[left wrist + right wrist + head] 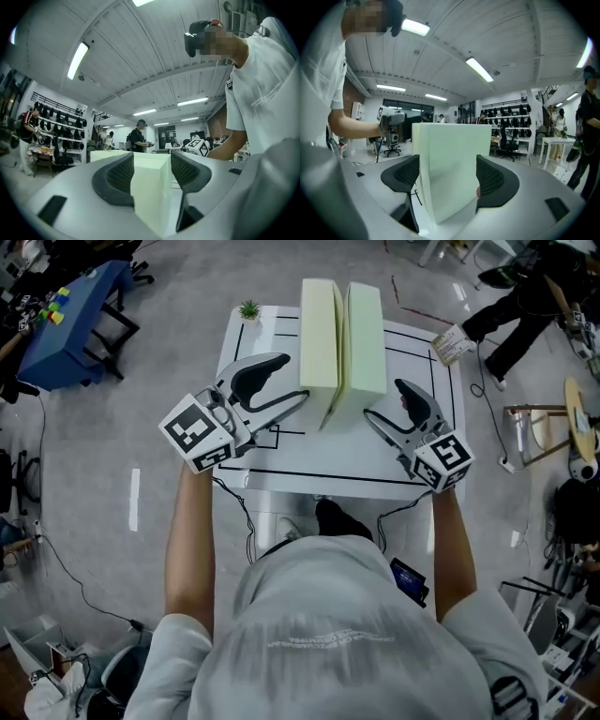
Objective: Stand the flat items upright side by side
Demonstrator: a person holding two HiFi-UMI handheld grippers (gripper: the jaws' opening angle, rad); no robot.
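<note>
the two pale green foam blocks are standing upright on the white surface, side by side with their broad faces together: the left foam block and the right foam block. so the task looks to me nearly finished.

my left tongs are about half open, just beside the outer face of the left block, and grip nothing. my right tongs are opened wide near the foot of the right block, also with nothing between the pads.

i judge these blocks very light and soft. they should give a little under the pads and not slip, but a tall thin slab like this falls over easily from a small push. if i must correct one, i would take it across its thickness at the narrow edge, low down, and squeeze gently (too much force only dents foam).

the head view shows the pair from above, how closely they stand, and a small potted plant at the far corner, but not their bases. the right gripper view shows the lower edge of a block sitting on the surface. the left gripper view shows the marker cube of my other tongs beyond the foam.
</note>
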